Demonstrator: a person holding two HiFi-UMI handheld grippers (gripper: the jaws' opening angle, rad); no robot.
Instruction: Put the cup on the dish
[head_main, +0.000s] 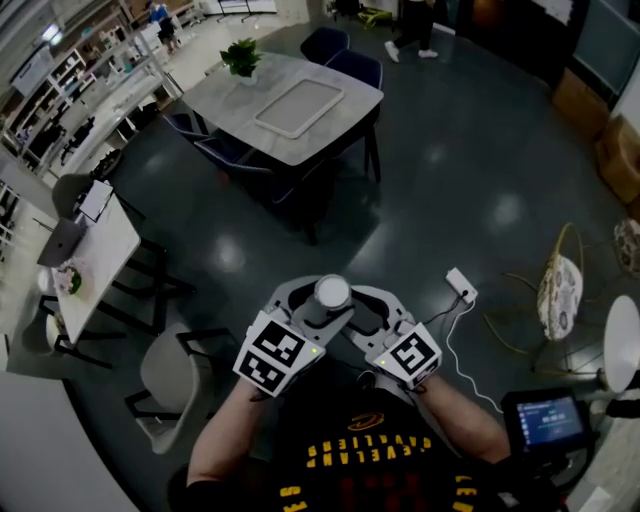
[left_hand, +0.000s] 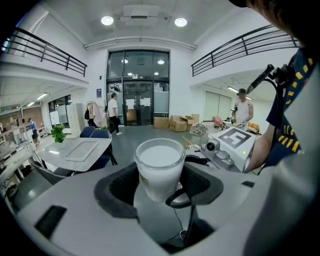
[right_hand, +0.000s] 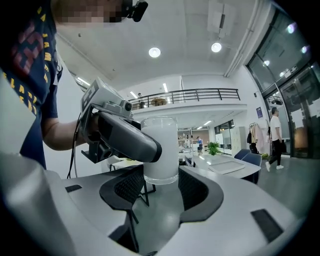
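Observation:
A frosted white cup (head_main: 332, 292) hangs in the air in front of the person, over the dark floor. My left gripper (head_main: 315, 305) is shut on the cup (left_hand: 160, 167), a pad against each side. My right gripper (head_main: 355, 310) stands open around the same cup (right_hand: 160, 147), with a gap between each pad and the glass. One finger (right_hand: 127, 137) of the left gripper crosses in front of the cup in the right gripper view. A white rectangular dish (head_main: 298, 107) lies on a grey table (head_main: 230, 90) well ahead, also seen in the left gripper view (left_hand: 80, 148).
Dark chairs (head_main: 340, 50) and a potted plant (head_main: 241, 57) surround the grey table. A white desk (head_main: 95, 265) and a grey chair (head_main: 165, 375) stand at the left. A power strip (head_main: 460, 285) with its cable lies on the floor at the right. A person (head_main: 412, 25) walks far off.

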